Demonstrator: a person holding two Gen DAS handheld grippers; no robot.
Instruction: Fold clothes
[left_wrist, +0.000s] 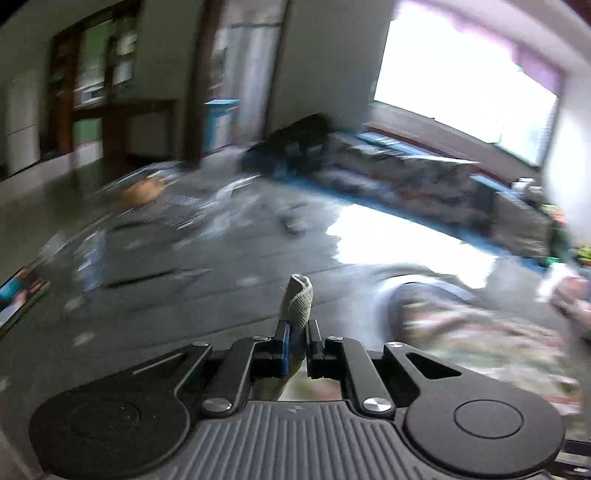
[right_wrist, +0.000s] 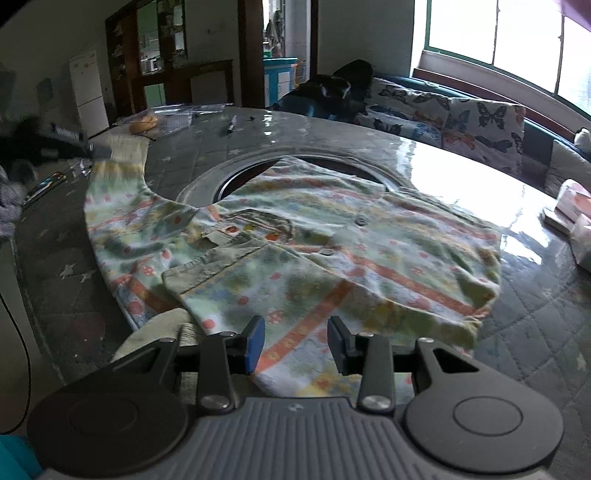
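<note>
The left gripper (left_wrist: 298, 334) has its jaws pinched on the ribbed cuff (left_wrist: 300, 295) of a sleeve, lifted above the table (left_wrist: 229, 258), whose grey top lies open ahead of it. The right gripper (right_wrist: 296, 341) hangs with jaws spread over the near hem of the shirt (right_wrist: 295, 236). That pastel, flower-striped shirt lies spread mid-table, partly covering a round recess (right_wrist: 236, 177), with bare quilted surface to its right.
</note>
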